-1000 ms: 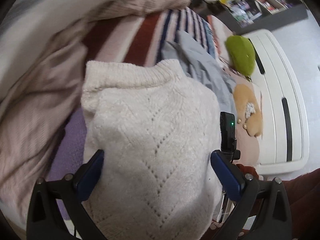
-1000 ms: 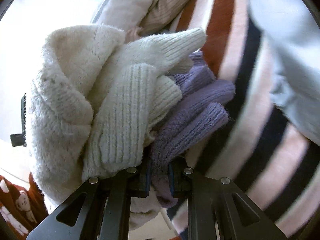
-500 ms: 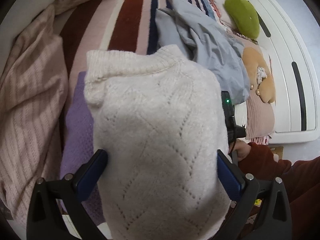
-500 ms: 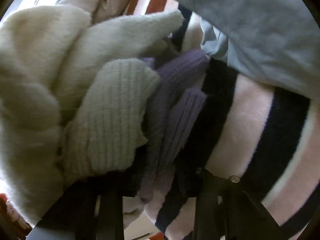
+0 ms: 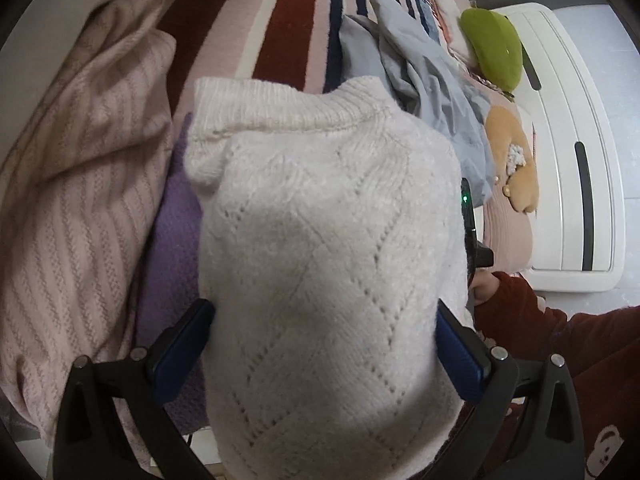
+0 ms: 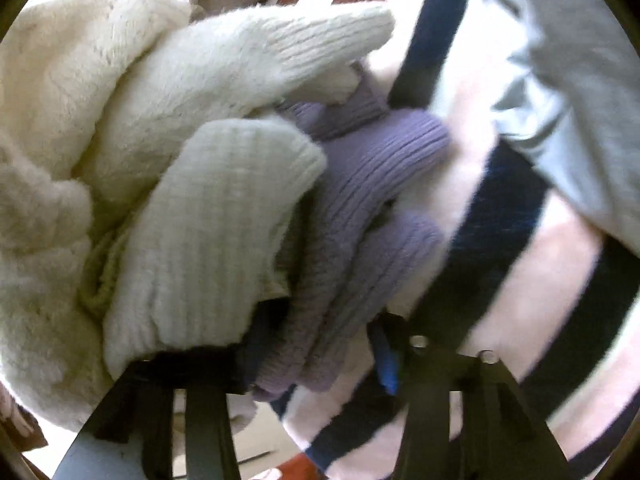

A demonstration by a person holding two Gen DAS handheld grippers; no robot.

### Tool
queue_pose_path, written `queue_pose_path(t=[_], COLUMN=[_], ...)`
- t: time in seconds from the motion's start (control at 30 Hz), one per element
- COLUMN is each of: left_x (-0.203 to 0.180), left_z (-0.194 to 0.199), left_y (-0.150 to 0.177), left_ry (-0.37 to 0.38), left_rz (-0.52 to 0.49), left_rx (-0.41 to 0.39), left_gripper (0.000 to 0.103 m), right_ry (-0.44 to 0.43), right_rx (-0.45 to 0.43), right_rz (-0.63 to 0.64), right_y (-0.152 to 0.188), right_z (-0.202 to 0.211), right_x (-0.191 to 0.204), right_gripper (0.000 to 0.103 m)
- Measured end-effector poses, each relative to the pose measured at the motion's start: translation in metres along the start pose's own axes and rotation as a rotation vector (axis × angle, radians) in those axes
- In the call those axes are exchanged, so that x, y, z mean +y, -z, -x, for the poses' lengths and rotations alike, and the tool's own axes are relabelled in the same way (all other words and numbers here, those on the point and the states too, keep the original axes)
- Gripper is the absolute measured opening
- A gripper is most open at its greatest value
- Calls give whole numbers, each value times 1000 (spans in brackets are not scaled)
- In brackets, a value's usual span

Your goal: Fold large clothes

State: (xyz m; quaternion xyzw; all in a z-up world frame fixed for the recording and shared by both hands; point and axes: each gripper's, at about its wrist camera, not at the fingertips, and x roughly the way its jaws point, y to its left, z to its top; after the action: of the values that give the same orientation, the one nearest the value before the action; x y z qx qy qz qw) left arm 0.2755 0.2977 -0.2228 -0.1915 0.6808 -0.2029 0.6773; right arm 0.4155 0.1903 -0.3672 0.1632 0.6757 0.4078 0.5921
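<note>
Knitwear fills both views: the cream sweater (image 5: 320,264) sits bundled between the left gripper (image 5: 324,356) pads, which press its sides at 9 and 3 o'clock as they did a second ago. Beneath it the purple sweater (image 5: 176,264) lies on the striped blanket (image 5: 280,28). Right gripper (image 6: 316,364), clamped a second ago, is now opening, purple cuffs still between its parted jaws. Toward 1 o'clock the grey garment (image 5: 424,80) has drawn nearer.
</note>
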Motion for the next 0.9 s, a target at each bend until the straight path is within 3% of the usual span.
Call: queue_pose_path(t=[0.03,0.17,0.3,0.37,0.5,0.57,0.63,0.8,0.87,0.9], left_x=[0,1,5,6,6,4,2,-3,-6,-12], left_z=[-1,2,7,9,11,11,11,10,10,12], left_y=[0,-1,2,3,2,3,2,2,2,2], left_ry=[2,10,13,15,11,6,2,-15,-19,-25], left_rz=[0,7,10,11,12,13,16,16,19,15], left_rx=[1,-9,-19,-21,-19,-20,-22,-25,-28,-32], left_gripper=[102,98,97,97,97,97,97,95,90,87], right_ry=[1,-6,48,33,-76,-179,-265,-278,-356,-357], right_rx=[1,14,-13,-23,-88,-109,-123,-48,-57,-70], right_rz=[-10,-57,-49,-82,-66,-51,-65,-52,-65,-46], right_y=[-2,-4,30,43,53,49,46,30,33,35], right_z=[0,-5,33,59,98,101,99,56,46,48], right_x=[-2,-8,-17,-23,-1,22,41,49,50,55], right_gripper=[52,53,61,62,80,89,93,93,75,62])
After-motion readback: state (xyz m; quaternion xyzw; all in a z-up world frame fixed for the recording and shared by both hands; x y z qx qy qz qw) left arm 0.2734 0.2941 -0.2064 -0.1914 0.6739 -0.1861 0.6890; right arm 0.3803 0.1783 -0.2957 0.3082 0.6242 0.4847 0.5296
